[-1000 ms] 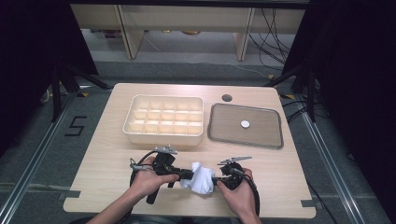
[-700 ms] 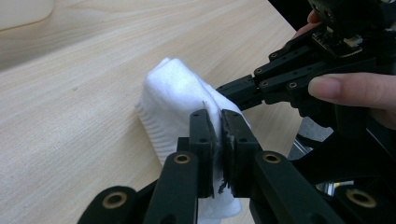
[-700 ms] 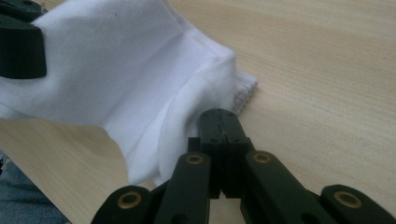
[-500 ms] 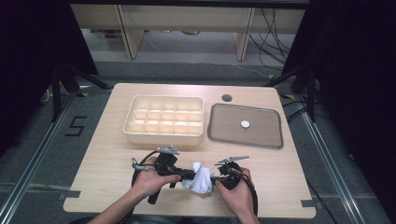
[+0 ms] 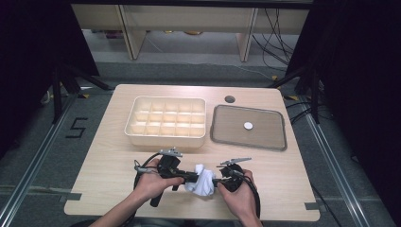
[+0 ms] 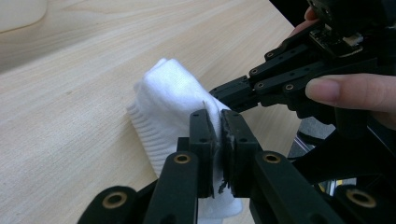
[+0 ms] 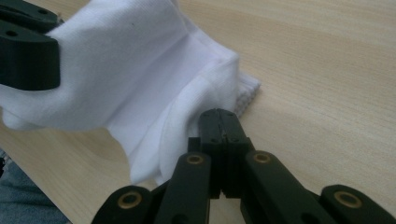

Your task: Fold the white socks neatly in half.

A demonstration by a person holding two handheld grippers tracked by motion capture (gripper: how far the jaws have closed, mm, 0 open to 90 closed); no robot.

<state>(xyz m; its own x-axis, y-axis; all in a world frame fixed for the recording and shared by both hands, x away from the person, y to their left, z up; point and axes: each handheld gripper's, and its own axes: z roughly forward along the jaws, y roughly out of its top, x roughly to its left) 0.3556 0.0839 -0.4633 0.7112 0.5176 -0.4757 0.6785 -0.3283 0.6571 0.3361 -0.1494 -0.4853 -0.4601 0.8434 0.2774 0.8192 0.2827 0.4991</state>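
Note:
A white sock (image 5: 202, 182) with a ribbed cuff is held just above the wooden table (image 5: 108, 156) near its front edge, bunched between my two grippers. My left gripper (image 5: 190, 176) comes in from the left, and its jaws are pinched on a fold of the sock (image 6: 163, 102), with fabric showing between the pads at the left gripper (image 6: 218, 140). From the right, my right gripper (image 5: 215, 182) meets it. Its jaws are pressed together at the right gripper (image 7: 223, 122) on a thin edge of the sock (image 7: 140, 70). A hand holds each gripper.
A cream compartment box (image 5: 165, 141) stands at the back left of the table. A grey tray (image 5: 269, 132) with a small white disc (image 5: 248, 126) lies at the back right. A round hole (image 5: 230, 99) is near the far edge.

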